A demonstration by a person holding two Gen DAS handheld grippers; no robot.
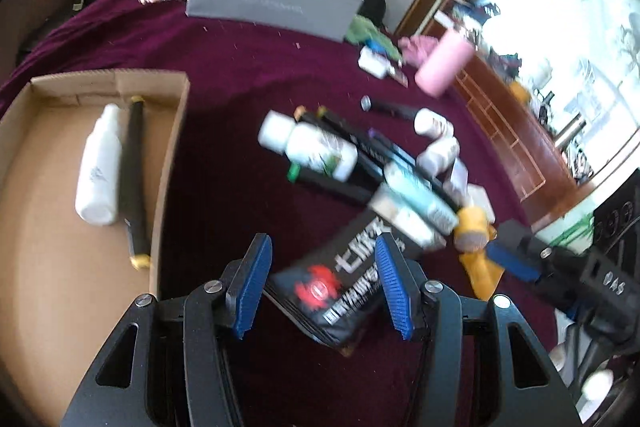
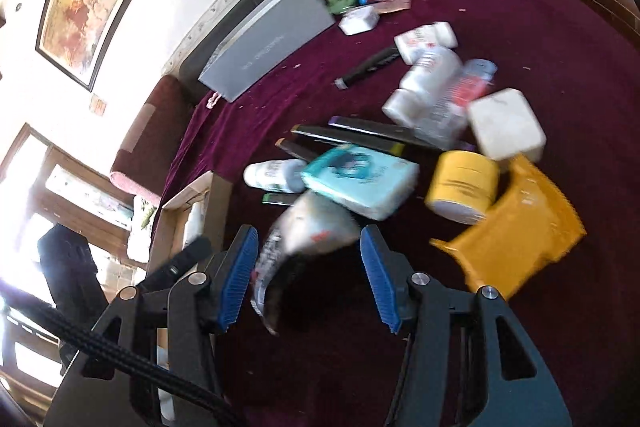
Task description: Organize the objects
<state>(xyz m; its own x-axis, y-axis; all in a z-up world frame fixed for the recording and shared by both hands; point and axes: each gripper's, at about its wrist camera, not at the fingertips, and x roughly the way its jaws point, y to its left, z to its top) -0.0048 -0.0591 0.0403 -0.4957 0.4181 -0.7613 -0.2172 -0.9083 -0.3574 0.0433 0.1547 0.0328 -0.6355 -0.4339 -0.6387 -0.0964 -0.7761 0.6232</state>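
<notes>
Maroon cloth [image 1: 224, 75] covers my table; the cardboard box [image 1: 168, 155] at its left holds a white bottle [image 1: 98, 167] and black pen [image 1: 134, 171]. Clutter piles right. My left claw [image 1: 320, 291] and right claw [image 2: 308, 275] gape empty above a black packet [image 1: 332, 283].

Cardboard box [image 1: 176, 131] open, w/ white bottle [image 1: 98, 167] & black tube [image 1: 134, 179] lying inside, side by side. Black pouch [image 1: 336, 287], bottles, boxes heaped on maroon cloth [image 1: 240, 67] beside it.

Bottle [image 1: 98, 167] and tube [image 1: 135, 179] lie in box [image 1: 172, 147].
</notes>
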